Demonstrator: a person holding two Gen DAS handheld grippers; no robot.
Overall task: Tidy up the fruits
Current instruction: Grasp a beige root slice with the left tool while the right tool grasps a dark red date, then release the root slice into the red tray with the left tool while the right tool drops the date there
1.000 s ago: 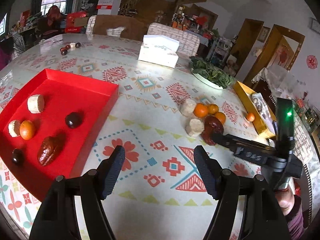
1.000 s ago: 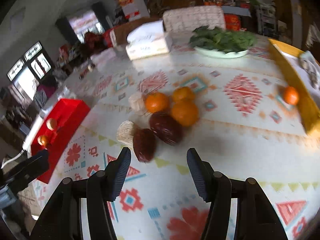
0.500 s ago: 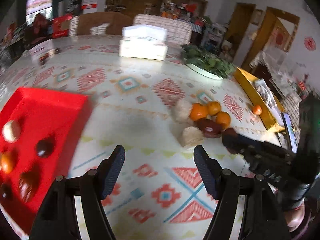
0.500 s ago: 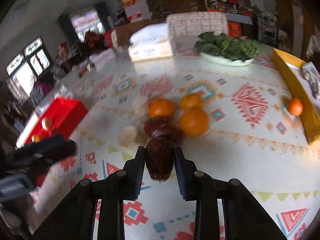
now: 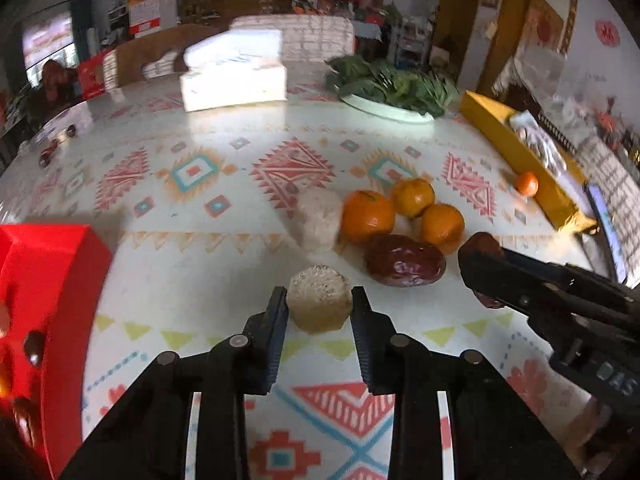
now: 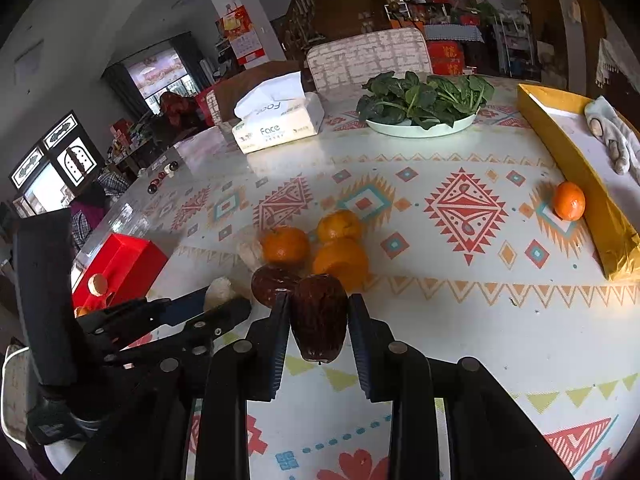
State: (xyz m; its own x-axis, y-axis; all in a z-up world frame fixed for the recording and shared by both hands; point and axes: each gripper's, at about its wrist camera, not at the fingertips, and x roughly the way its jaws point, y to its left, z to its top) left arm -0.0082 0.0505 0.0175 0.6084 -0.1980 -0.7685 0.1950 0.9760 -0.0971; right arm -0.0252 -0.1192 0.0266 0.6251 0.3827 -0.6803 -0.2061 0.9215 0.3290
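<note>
Right gripper (image 6: 319,320) was clamped on a dark red date (image 6: 318,322), held clear of the cloth just in front of the fruit pile. Left gripper (image 5: 319,306) had its jaws closed against both sides of a pale round cake-like piece (image 5: 320,302); whether it was lifted or resting on the tablecloth (image 5: 200,264) I could not tell.

Left behind in the pile: a second date (image 5: 404,260), three tangerines (image 5: 369,216) touching one another, and another pale piece (image 5: 318,220) beside them. A lone tangerine (image 6: 568,201) sat against the yellow box (image 6: 568,152), well apart. Red tray (image 5: 44,280) lay to my left with a few pieces already in it.

Risks, as I judged them: both grippers were close together, so swinging toward the tray at once could knock them against each other and jar a piece loose. The date was glossy and tapered; it might squirm out of the pads. The pale piece looked crumbly, so a hard squeeze could break it. Tissue box (image 6: 280,128) and plate of greens (image 6: 424,108) stood far off, no concern.
</note>
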